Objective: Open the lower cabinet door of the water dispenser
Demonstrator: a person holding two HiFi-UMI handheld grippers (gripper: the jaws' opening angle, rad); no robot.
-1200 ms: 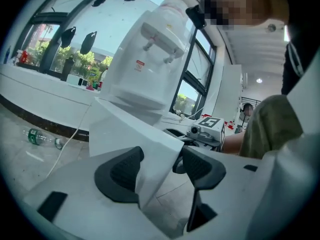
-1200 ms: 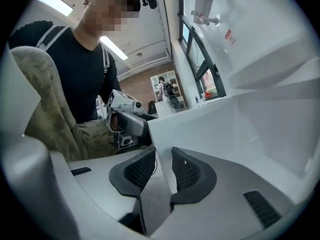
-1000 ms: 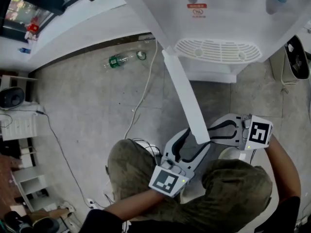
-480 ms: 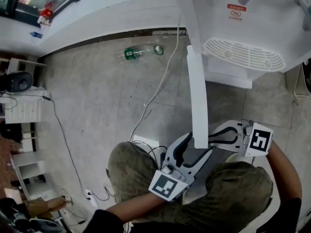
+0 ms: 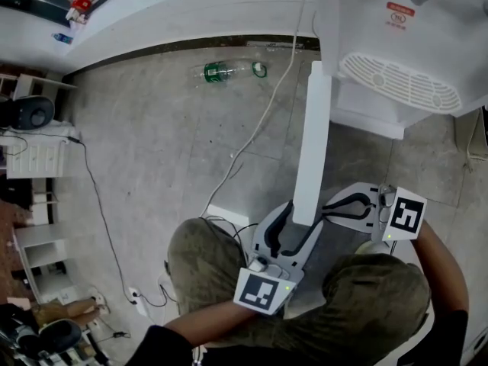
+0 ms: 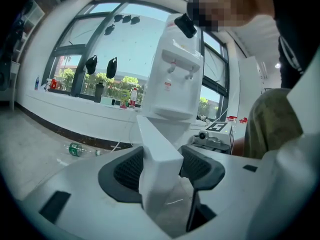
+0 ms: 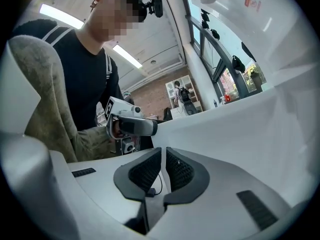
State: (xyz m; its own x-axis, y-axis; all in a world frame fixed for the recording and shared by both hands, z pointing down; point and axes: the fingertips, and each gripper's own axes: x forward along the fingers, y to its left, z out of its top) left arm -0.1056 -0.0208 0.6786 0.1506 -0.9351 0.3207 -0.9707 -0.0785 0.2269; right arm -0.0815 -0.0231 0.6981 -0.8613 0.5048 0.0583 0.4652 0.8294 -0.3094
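The white water dispenser stands at the top right of the head view. Its lower cabinet door is swung out towards me and shows edge-on as a long white panel. My left gripper has the door's free edge between its black pads, which are closing and touch it on both sides. My right gripper hovers just right of the door, jaws closing to a thin slit with nothing between them. In the right gripper view the door's face fills the right side.
A plastic bottle lies on the grey floor by the wall base. A white cable runs from the dispenser to a white box by the person's knee. Shelving stands at the left.
The door has swung further out from the dispenser with my left gripper staying at its free edge. My right gripper's jaws have narrowed. Both grippers shifted with the door.
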